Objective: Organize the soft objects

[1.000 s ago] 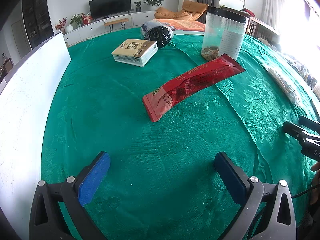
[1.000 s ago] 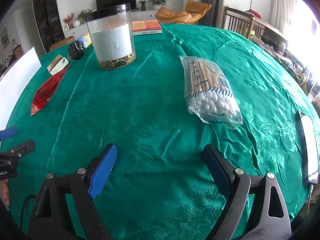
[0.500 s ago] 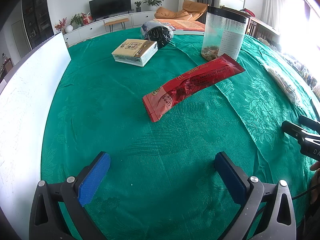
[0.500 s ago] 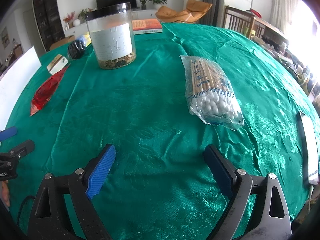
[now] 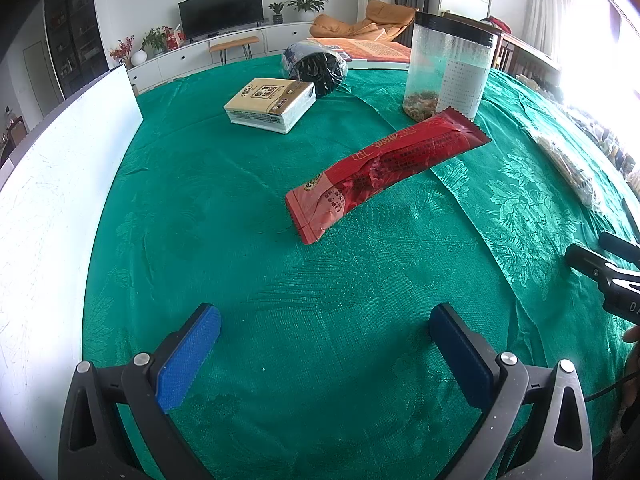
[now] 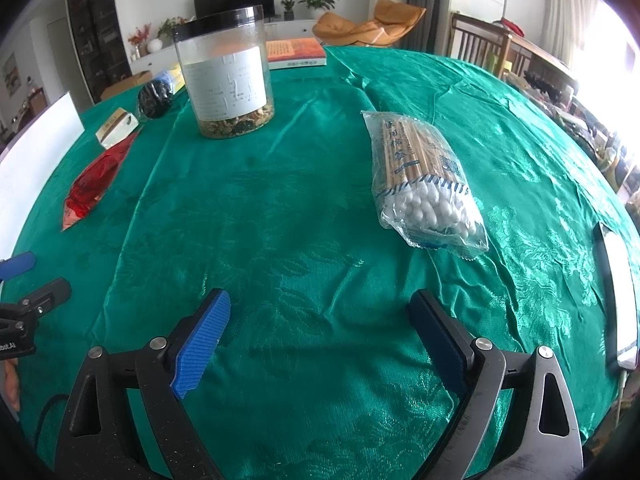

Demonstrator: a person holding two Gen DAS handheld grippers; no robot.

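Note:
A long red snack pouch [image 5: 384, 168] lies on the green tablecloth ahead of my left gripper [image 5: 324, 320], which is open and empty, well short of it. The pouch also shows in the right wrist view [image 6: 96, 176]. A clear bag of cotton swabs [image 6: 420, 180] lies ahead and to the right of my right gripper [image 6: 320, 312], which is open and empty. A tissue pack [image 5: 270, 104] and a dark bagged bundle [image 5: 316, 66] lie farther back. The right gripper shows at the left view's right edge [image 5: 604, 260].
A clear jar with a black lid [image 6: 226, 76] stands at the back middle. A book [image 6: 296, 52] lies behind it. A white board [image 5: 52, 184] runs along the table's left edge. A white flat item [image 6: 618, 292] lies at the right edge.
The right gripper has edged slightly forward and up, so the swab bag sits a little nearer. The left gripper and all objects have not moved.

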